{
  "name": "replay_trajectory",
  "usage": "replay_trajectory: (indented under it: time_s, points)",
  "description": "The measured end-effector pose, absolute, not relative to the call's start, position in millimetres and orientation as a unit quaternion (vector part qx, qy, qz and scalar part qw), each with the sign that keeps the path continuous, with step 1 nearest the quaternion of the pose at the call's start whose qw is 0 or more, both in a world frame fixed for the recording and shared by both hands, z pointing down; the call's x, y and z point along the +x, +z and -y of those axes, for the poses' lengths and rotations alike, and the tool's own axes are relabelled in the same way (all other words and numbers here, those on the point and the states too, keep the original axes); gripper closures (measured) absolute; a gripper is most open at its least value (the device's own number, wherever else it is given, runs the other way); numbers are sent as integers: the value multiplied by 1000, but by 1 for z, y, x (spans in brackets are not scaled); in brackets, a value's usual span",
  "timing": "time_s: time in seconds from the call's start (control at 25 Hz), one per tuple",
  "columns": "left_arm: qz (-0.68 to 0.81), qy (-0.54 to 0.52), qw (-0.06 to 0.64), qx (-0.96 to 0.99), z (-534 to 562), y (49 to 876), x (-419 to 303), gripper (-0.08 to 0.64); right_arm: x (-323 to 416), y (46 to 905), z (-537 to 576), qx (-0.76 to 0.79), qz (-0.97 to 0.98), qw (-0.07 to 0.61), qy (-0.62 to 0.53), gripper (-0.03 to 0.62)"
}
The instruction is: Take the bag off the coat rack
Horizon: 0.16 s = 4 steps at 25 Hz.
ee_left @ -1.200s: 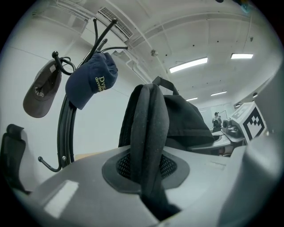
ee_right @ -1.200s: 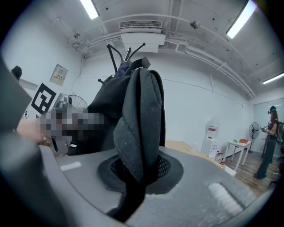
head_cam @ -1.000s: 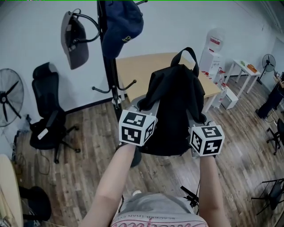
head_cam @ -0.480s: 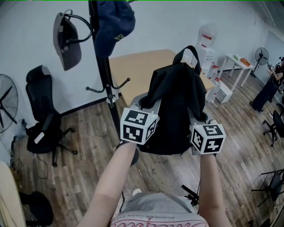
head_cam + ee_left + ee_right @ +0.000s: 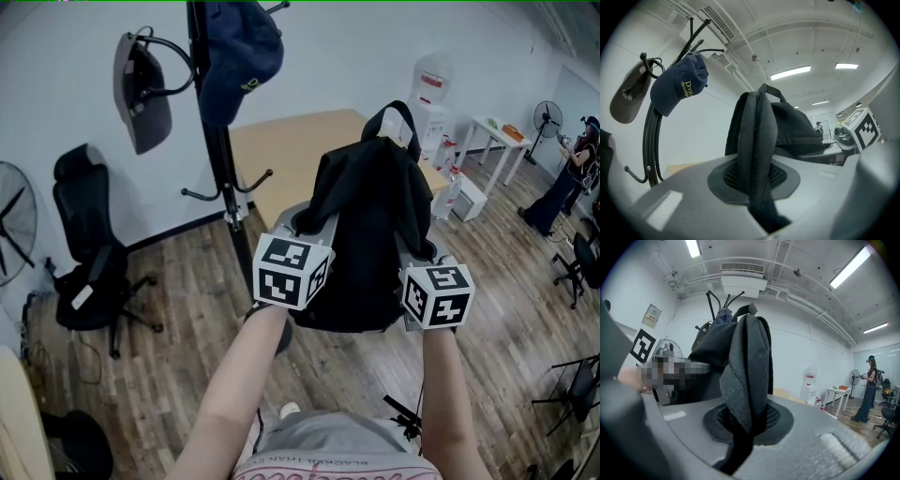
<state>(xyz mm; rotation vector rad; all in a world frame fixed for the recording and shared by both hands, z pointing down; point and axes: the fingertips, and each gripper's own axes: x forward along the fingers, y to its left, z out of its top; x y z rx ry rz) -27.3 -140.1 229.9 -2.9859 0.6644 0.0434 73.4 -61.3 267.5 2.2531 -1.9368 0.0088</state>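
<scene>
A black backpack (image 5: 370,234) hangs in the air between my two grippers, away from the black coat rack (image 5: 217,159) at the upper left. My left gripper (image 5: 309,217) is shut on the bag's left shoulder strap (image 5: 757,140), which runs up between its jaws. The right gripper (image 5: 420,251) is shut on the other strap (image 5: 745,376) in the same way. On the rack hang a navy cap (image 5: 236,52) and a grey cap (image 5: 142,89). In the left gripper view the rack (image 5: 651,150) stands to the left of the bag.
A wooden table (image 5: 291,155) stands behind the bag. A black office chair (image 5: 89,262) is at the left, beside a fan (image 5: 11,225). A water dispenser (image 5: 429,94), a small white table (image 5: 502,136) and a person (image 5: 561,183) are at the right. Wood floor lies below.
The bag and both grippers stay together in the same place in the view. The rack and the room have shifted slightly left, then steadied.
</scene>
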Motion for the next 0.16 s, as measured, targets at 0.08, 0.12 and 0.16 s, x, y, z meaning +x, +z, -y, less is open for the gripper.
replay_trajectory:
  time_s: [0.08, 0.12, 0.16]
  points:
    - [-217, 14, 41, -975, 138, 229, -28, 491, 73, 267, 60, 755, 650, 85, 3, 555]
    - [-217, 14, 40, -975, 137, 229, -29, 490, 72, 267, 59, 755, 650, 85, 3, 555]
    - [-217, 14, 40, -975, 136, 229, -29, 490, 72, 267, 58, 755, 650, 85, 3, 555]
